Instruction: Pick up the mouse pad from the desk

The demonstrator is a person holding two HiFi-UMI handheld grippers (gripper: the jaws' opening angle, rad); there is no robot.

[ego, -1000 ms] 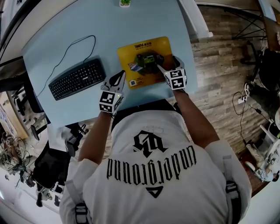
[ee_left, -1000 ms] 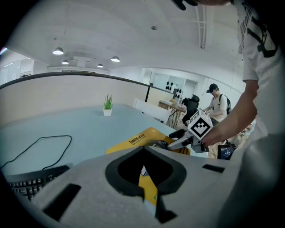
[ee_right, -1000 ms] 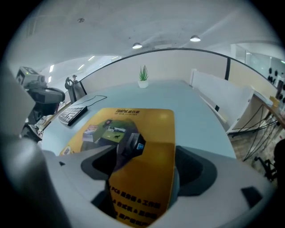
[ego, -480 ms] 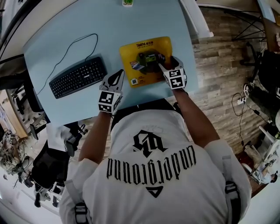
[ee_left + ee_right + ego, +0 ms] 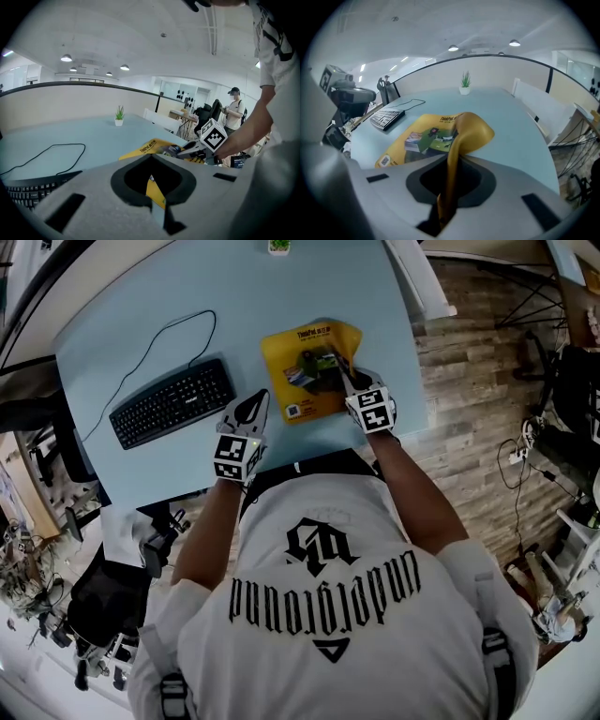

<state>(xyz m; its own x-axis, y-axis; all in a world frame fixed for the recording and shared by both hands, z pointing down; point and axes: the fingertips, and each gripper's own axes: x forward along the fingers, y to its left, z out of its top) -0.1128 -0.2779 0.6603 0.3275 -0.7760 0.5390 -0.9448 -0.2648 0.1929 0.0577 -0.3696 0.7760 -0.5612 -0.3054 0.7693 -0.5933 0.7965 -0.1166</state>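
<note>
Lifted since before, the mouse pad [image 5: 284, 354] edge curls off the blue desk [image 5: 281, 282]; my right tongs [image 5: 343, 373] just clenched on it, left tongs [image 5: 254, 408] closed, at its left.

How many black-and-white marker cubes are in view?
2: one black-and-white cube on the left gripper; another on the right gripper, whose fingers have just closed on the yellow mouse pad. None looks hidden.

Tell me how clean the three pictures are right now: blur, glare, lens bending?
Head view: evenly lit and fairly sharp, but the fisheye bows the desk edges. Right gripper view: dark corners; the mouse pad is crisp farther out, its raised edge soft close to the lens. Left gripper view: dark corners, ceiling lamps bright, foreground soft.
</note>
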